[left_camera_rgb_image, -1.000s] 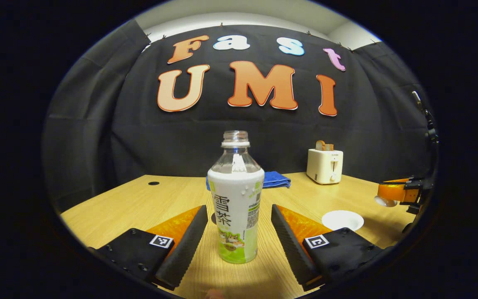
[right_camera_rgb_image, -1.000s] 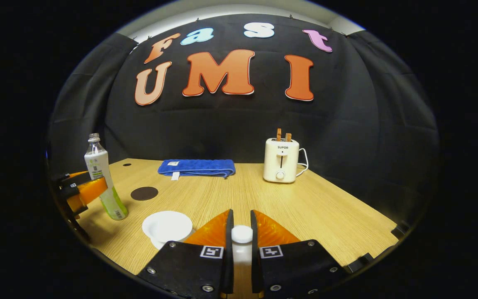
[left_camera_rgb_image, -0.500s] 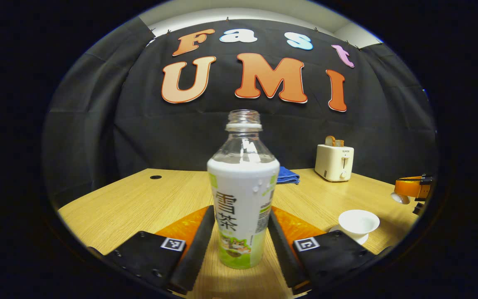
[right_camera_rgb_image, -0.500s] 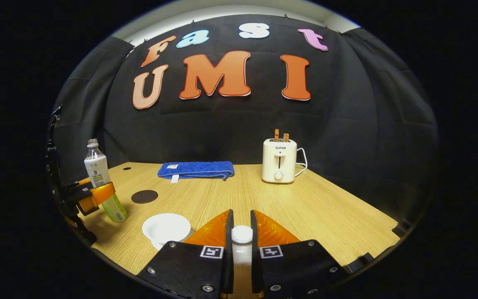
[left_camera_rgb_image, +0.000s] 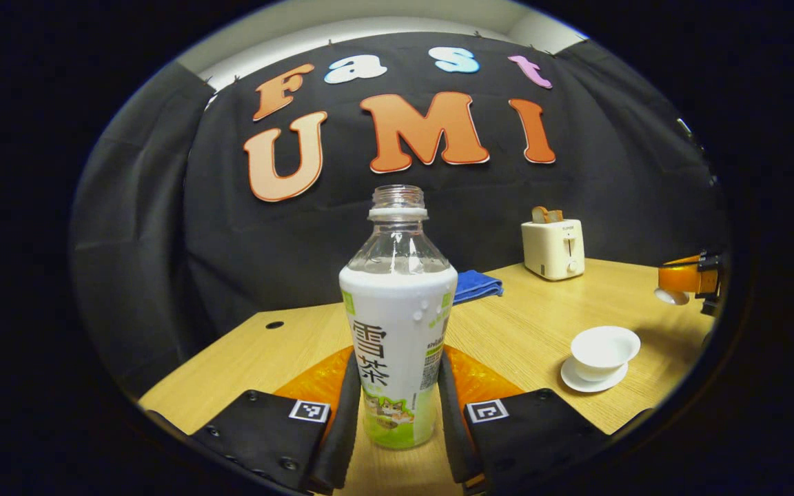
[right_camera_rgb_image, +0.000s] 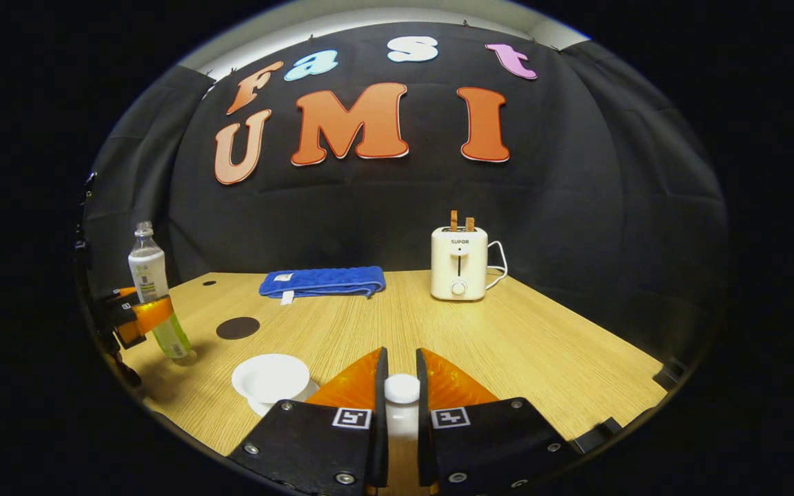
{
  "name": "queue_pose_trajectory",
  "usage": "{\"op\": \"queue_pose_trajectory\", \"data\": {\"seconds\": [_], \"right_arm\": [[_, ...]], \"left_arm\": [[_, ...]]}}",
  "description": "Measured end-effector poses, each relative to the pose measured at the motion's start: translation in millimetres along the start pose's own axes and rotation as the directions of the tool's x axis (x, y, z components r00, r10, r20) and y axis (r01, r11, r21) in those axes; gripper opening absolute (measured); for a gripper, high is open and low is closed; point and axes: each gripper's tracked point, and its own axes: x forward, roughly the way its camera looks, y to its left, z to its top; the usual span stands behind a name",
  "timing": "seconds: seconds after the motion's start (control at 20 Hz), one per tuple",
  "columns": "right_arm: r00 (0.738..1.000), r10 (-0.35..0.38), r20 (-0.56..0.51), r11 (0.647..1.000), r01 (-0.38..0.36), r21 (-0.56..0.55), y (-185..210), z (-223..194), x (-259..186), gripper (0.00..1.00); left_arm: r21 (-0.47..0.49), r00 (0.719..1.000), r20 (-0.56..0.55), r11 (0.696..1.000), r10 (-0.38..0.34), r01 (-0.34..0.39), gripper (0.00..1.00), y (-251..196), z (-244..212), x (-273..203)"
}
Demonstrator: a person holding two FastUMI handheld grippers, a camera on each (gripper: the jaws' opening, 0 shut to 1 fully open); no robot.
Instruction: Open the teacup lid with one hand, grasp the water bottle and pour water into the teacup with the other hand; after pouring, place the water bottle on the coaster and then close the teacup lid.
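Observation:
An uncapped water bottle (left_camera_rgb_image: 397, 324) with a white and green label stands upright between the fingers of my left gripper (left_camera_rgb_image: 397, 359), which is shut on its lower half. In the right gripper view the bottle (right_camera_rgb_image: 151, 289) leans slightly at the far left, held by the left gripper (right_camera_rgb_image: 136, 315). The open white teacup (left_camera_rgb_image: 604, 346) sits on its saucer (left_camera_rgb_image: 593, 381); it is also the white cup (right_camera_rgb_image: 271, 377) left of my right fingers. My right gripper (right_camera_rgb_image: 401, 354) is shut on the white lid (right_camera_rgb_image: 402, 390), held above the table. A dark round coaster (right_camera_rgb_image: 238, 328) lies behind the cup.
A cream toaster (right_camera_rgb_image: 459, 263) with two slices of toast stands at the back of the wooden table (right_camera_rgb_image: 521, 351). A folded blue towel (right_camera_rgb_image: 323, 281) lies along the back edge. The right gripper (left_camera_rgb_image: 686, 279) with the lid shows at the far right of the left gripper view.
My left fingers closed from wide open onto the bottle. The left view has tilted, and the bottle has shifted a little left, away from the cup. The right gripper kept hold of the lid.

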Motion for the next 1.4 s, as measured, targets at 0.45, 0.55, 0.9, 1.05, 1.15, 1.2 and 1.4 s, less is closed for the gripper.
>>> {"op": "queue_pose_trajectory", "data": {"seconds": [0.45,0.55,0.9,1.05,1.15,1.2,1.4], "right_arm": [[1.0,-0.027,0.014,0.999,0.027,0.032,-17,6,-4,0.17],[0.999,-0.035,0.012,0.999,0.034,0.036,-20,6,-4,0.17],[0.999,-0.049,0.007,0.998,0.049,0.048,-30,6,-5,0.17],[0.999,-0.055,0.0,0.997,0.055,0.051,-32,3,-4,0.17],[0.999,-0.054,-0.005,0.997,0.054,0.049,-31,1,-4,0.17],[0.999,-0.053,-0.008,0.997,0.054,0.047,-31,1,-3,0.17],[0.999,-0.052,-0.014,0.998,0.053,0.042,-31,-2,-2,0.17]], "left_arm": [[0.485,0.996,-0.031,0.87,-0.084,0.088,0.56,-36,13,6],[0.576,0.993,-0.038,0.81,-0.113,0.114,0.58,-48,13,3],[0.83,0.983,-0.063,0.538,-0.17,0.146,0.58,-67,4,10],[0.882,0.972,-0.097,0.433,-0.215,0.184,0.58,-73,3,5],[0.898,0.967,-0.112,0.393,-0.228,0.196,0.57,-79,3,5],[0.907,0.966,-0.116,0.373,-0.231,0.198,0.58,-81,3,7],[0.938,0.964,-0.162,0.271,-0.212,0.217,0.59,-80,-3,9]]}}
